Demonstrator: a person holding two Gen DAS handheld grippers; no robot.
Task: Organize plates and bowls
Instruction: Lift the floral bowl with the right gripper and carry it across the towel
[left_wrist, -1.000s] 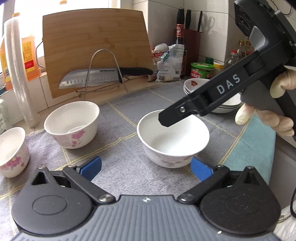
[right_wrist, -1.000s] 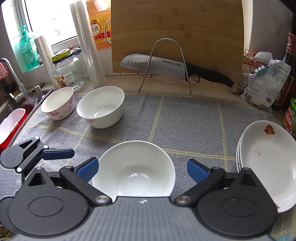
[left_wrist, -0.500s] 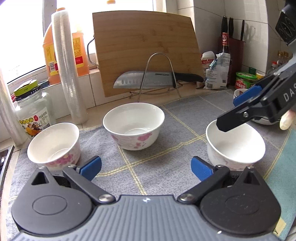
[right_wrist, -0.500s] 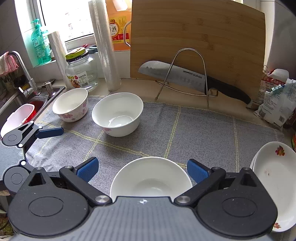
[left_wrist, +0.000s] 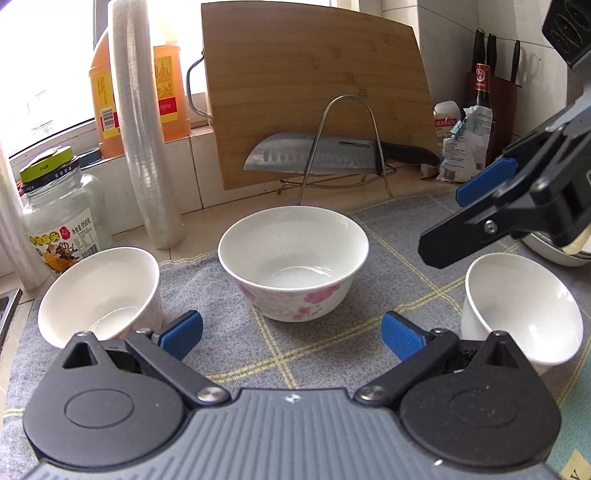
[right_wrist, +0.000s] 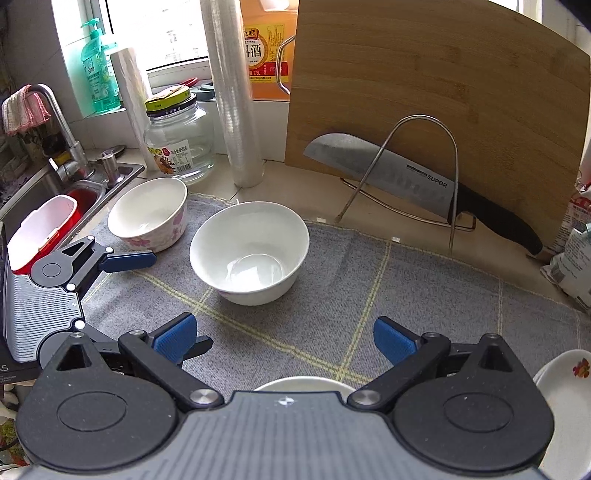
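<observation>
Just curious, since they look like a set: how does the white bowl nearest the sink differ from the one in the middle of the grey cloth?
The sink-side floral bowl is narrower; the middle white floral bowl is wider. The first sits at the cloth's edge, the second further in. Both are empty and upright.

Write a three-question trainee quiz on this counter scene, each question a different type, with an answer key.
1. True or false: the left gripper is shut on the middle bowl.
2. Fill in: the knife rests on a wire ____ in front of the cutting board.
3. Which lies directly under the bowls? A) grey cloth B) metal tray C) bare tile

Key: 1 false; 2 rack; 3 A
</observation>
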